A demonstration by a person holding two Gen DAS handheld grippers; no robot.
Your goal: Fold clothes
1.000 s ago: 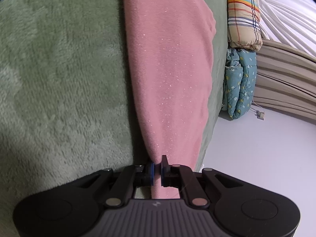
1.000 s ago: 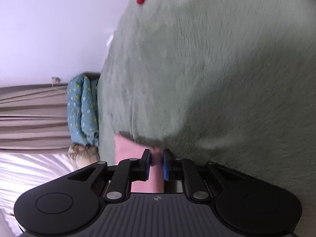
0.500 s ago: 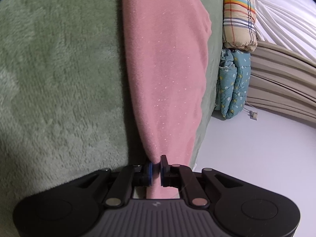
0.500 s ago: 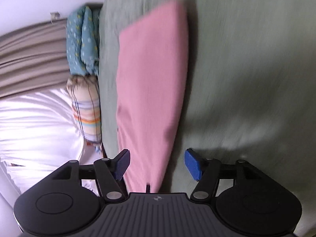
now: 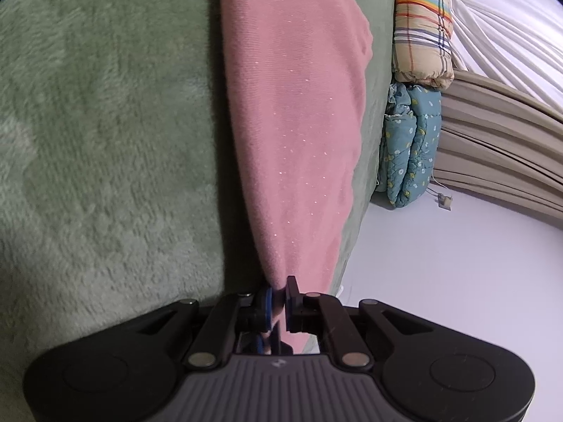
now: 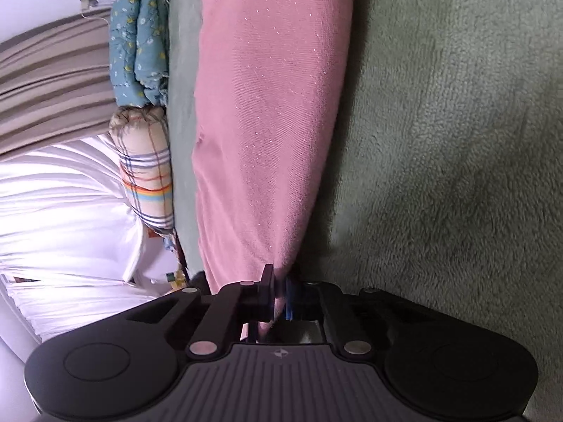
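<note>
Pink garment (image 5: pixel 299 133) is lying stretched as a long folded strip across the green fleece blanket (image 5: pixel 105 140), near its edge. Left tool (image 5: pixel 278 302) is pinching one end of it. Right tool (image 6: pixel 279 297), jaws just closed, is clamping the opposite end. Folded teal quilt (image 5: pixel 411 147) and plaid quilt (image 5: pixel 422 31) are sitting beside the blanket.

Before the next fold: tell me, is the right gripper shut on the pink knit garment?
Yes, the right gripper has its jaws pinched on an end of the pink knit garment.
</note>
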